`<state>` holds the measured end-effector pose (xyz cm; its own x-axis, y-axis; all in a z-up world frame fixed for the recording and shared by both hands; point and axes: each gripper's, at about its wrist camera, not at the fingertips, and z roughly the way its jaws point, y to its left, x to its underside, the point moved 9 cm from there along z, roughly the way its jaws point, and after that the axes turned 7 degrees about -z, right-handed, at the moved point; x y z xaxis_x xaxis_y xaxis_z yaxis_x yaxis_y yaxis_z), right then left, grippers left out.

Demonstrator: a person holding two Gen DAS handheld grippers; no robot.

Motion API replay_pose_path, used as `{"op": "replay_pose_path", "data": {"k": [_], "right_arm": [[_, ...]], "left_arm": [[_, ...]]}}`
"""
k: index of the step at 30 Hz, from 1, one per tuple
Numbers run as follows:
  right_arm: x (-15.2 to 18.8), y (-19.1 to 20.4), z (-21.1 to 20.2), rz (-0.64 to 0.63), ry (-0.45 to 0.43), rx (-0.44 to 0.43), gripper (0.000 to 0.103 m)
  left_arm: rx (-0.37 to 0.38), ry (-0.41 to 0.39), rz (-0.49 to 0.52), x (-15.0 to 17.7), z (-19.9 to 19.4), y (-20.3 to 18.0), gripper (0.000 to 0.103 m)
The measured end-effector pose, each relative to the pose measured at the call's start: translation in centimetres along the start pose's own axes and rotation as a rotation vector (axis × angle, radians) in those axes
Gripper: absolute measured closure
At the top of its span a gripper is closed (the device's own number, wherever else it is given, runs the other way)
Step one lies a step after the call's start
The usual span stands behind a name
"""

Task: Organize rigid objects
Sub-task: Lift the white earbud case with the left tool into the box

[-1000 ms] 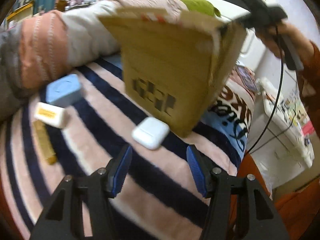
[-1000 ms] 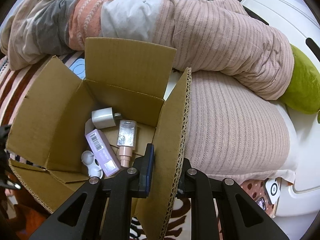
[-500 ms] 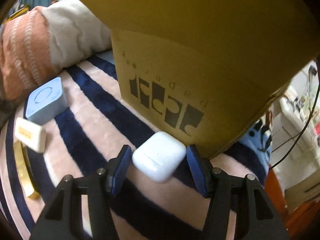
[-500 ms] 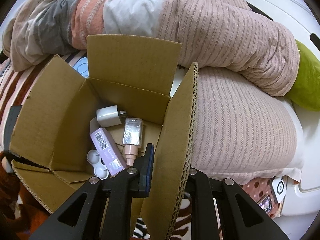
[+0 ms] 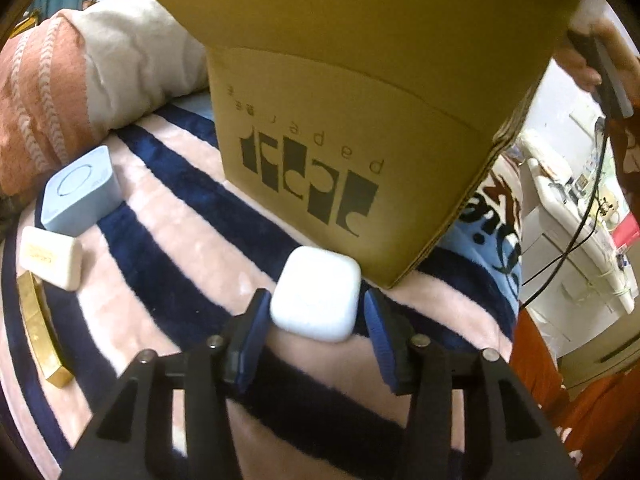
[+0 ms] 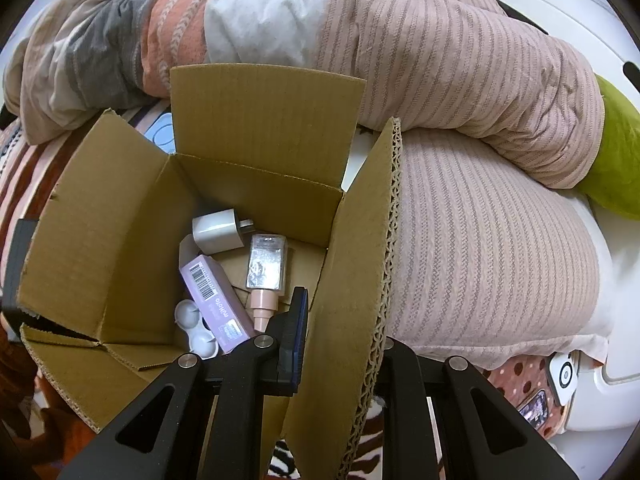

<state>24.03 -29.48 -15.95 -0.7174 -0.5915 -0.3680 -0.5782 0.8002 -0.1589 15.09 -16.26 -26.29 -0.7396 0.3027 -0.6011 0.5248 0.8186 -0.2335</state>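
White and rounded, the earbud case (image 5: 316,300) lies on the striped blanket (image 5: 168,248) between the left gripper (image 5: 314,314)'s spread fingers, just beside the cardboard box (image 6: 120,240), whose flap the right gripper (image 6: 340,340) pinches.

Matt corrugated cardboard box (image 6: 260,120); smooth, seemingly plastic white case (image 5: 316,300); plush striped blanket (image 5: 168,248); ribbed knit pink bedding (image 6: 480,220).
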Motion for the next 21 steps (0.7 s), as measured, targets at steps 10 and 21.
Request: {"op": "replay_pose_path", "data": {"k": [10,21], "right_arm": [[0.0,0.0,0.1,0.001,-0.001,0.0,0.092],[0.0,0.0,0.0,0.0,-0.003,-0.002,0.092]], "left_arm": [[-0.051,-0.03,-0.011,-0.3,0.1,-0.2,0.062],[-0.13,-0.098,-0.041,2.6,-7.1,2.4,0.063]]}}
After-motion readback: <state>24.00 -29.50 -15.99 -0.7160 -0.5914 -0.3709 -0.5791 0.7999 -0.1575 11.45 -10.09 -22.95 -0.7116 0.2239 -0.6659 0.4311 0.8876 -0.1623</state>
